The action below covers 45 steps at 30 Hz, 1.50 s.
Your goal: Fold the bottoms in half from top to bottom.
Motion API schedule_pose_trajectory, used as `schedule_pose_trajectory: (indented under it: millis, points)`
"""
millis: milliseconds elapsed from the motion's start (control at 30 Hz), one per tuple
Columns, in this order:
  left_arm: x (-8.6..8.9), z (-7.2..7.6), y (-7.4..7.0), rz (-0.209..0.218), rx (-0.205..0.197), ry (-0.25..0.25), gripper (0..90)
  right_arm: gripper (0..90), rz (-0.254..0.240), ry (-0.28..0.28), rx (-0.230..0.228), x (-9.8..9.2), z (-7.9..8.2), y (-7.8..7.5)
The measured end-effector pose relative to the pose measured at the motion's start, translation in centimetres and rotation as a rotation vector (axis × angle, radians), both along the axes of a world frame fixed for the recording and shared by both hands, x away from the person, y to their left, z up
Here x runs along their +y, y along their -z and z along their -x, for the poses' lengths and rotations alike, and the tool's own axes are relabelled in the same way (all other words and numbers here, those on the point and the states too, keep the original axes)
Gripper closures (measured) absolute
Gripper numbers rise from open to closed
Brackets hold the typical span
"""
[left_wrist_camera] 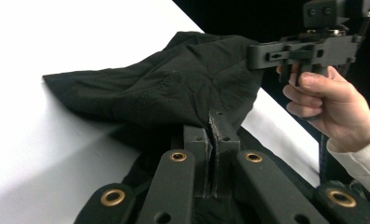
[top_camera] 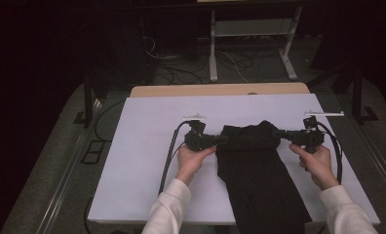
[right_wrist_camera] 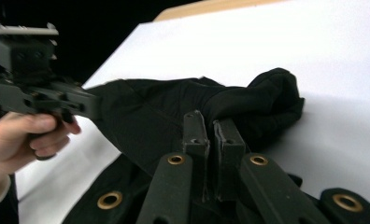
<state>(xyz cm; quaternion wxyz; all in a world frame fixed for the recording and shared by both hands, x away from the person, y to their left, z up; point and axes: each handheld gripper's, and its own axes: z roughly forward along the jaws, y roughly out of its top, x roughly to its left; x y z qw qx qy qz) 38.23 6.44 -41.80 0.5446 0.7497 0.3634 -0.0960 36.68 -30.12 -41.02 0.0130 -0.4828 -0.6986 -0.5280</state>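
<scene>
The left gripper (top_camera: 221,139), held in the person's left hand (top_camera: 193,158), lies level above the white table cover (top_camera: 147,146) and points toward the middle of the table; its jaws are closed on the left edge of a black garment (top_camera: 254,165). In the left gripper view the two black jaws (left_wrist_camera: 213,140) stand pressed together with a fold of the dark cloth (left_wrist_camera: 174,88) pinched between them, and the cloth rises from the table into a raised, wrinkled ridge. The garment itself lies in the middle of the table, between the two grippers: its far end is bunched and lifted at the grip points, while the rest runs flat toward the near edge of the table and reaches that edge. The right gripper (top_camera: 278,133), held in the right hand (top_camera: 318,163), mirrors the left one, level and pointing inward, its jaws likewise clamped on the right edge of the garment. In the right gripper view the jaws (right_wrist_camera: 213,135) close on a taut band of the black cloth (right_wrist_camera: 150,112), with a rounded bunch of it resting on the white cover just beyond. A cable (top_camera: 169,156) trails from each gripper toward the near side. Both sleeves (top_camera: 169,209) are white. The wooden table edge (top_camera: 220,89) shows beyond the cover.
</scene>
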Motion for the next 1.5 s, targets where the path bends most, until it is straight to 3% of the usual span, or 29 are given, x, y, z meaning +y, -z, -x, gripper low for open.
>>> schedule_pose_trajectory:
  millis: [367, 500, 1033, 1300, 1400, 1500]
  points:
    - [-0.3, 1.8, -0.1, -0.008, 0.002, 0.037, 86.4, 84.8, 0.018, -0.013, -0.003, -0.4, 1.7, -0.1]
    - [-0.5, 2.4, -0.1, -0.023, 0.003, 0.073, 86.4, 84.8, 0.026, -0.018, 0.001, -0.6, 2.2, -0.1]
    - [-0.4, 4.5, 1.3, -0.043, 0.025, 0.126, 86.5, 84.8, 0.078, -0.062, 0.025, -0.6, 4.3, 0.4]
    - [-0.7, 5.3, 1.7, -0.064, 0.025, 0.177, 86.4, 84.7, 0.098, -0.077, 0.051, -1.0, 5.2, 0.9]
    - [-0.9, 5.7, 2.0, -0.099, 0.019, 0.203, 86.5, 84.7, 0.099, -0.081, 0.059, -1.1, 5.5, 1.1]
    - [-1.0, 5.7, 2.3, -0.103, 0.029, 0.215, 86.4, 84.7, 0.115, -0.095, 0.068, -1.0, 5.7, 1.2]
